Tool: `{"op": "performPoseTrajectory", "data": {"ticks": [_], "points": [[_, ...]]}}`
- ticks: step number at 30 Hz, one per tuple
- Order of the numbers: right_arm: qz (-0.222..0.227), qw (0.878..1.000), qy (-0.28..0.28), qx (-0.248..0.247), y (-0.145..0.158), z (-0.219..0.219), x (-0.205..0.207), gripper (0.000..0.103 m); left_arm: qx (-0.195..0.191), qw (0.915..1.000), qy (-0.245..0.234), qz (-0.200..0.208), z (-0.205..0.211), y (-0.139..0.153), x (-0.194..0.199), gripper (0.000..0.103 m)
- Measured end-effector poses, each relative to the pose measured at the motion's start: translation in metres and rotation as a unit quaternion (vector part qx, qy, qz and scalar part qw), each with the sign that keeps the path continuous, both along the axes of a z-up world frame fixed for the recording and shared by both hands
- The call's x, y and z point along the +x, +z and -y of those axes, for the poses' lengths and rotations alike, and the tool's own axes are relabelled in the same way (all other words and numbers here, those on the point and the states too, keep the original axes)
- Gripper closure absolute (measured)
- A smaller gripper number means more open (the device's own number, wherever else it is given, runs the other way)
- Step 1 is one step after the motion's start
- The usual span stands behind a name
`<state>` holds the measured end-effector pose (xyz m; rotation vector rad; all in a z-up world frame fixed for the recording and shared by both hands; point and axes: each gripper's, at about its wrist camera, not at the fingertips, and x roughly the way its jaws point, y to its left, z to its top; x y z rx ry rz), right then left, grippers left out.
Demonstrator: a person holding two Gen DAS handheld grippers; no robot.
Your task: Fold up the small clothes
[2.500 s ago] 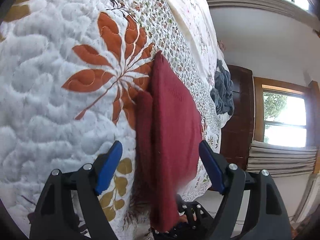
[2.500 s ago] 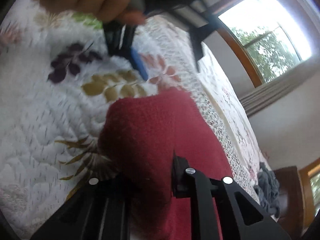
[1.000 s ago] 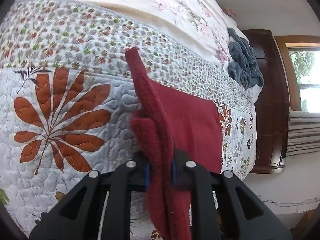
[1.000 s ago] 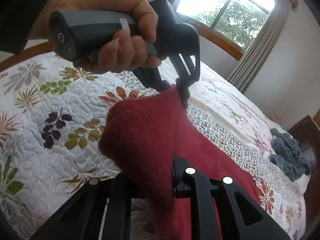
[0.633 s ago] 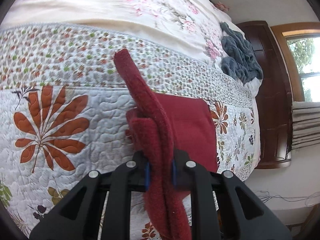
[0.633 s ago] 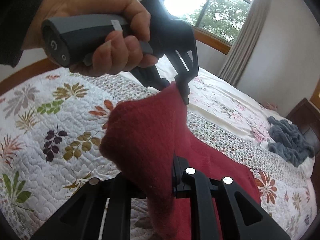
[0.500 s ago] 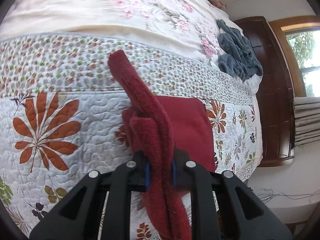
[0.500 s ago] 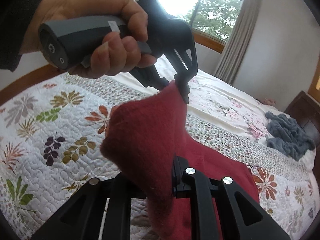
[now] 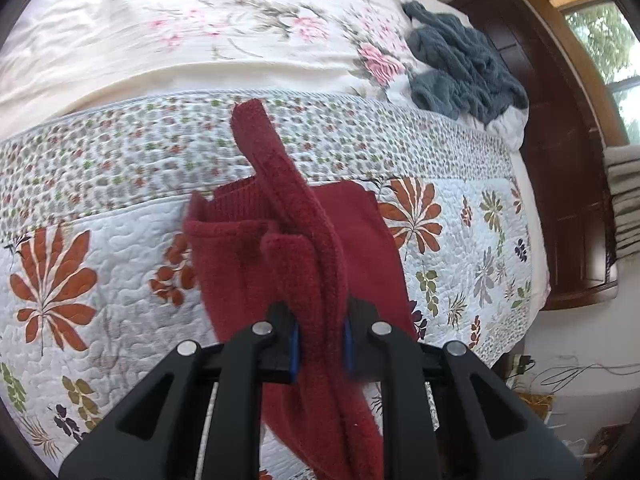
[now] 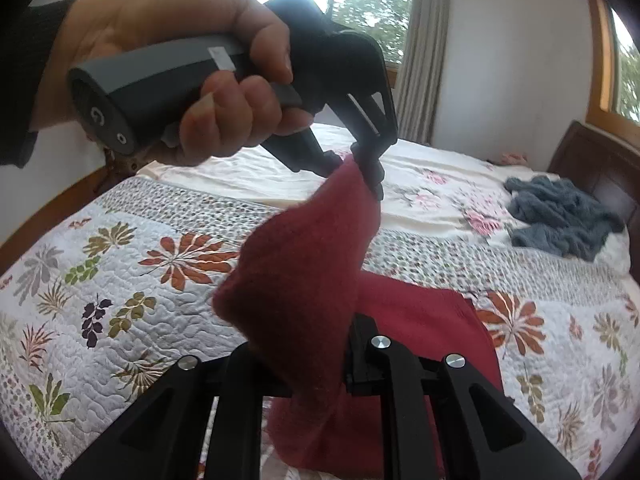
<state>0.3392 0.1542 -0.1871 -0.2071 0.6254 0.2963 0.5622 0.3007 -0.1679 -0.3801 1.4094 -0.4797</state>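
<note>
L gripper (image 9: pixel 319 340) stays clamped on red garment (image 9: pixel 304 248); R gripper (image 10: pixel 316 356) likewise pinches its other corner. Edge now raised higher off quilt (image 9: pixel 100 208) vs 1 s ago, far half still lying there — fold-over likely next.
</note>
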Motion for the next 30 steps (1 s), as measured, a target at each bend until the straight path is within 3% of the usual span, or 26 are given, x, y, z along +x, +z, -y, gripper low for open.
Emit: {"op": "performPoseTrajectory", "data": {"ticks": [11,20,30], "points": [[-0.035,0.997,-0.047,0.052,-0.02,0.069,0.008,0.088,0.053,0.9982,-0.023,-0.015,0.087,-0.03,0.008,0.089],[-0.072,0.987,-0.082,0.119,-0.05,0.121,0.008,0.088,0.112,0.9931,-0.026,-0.027,0.144,-0.065,0.008,0.089],[-0.115,0.962,-0.101,0.225,-0.078,0.18,0.013,0.088,0.17,0.9852,-0.015,-0.011,0.19,-0.083,0.004,0.089]]}}
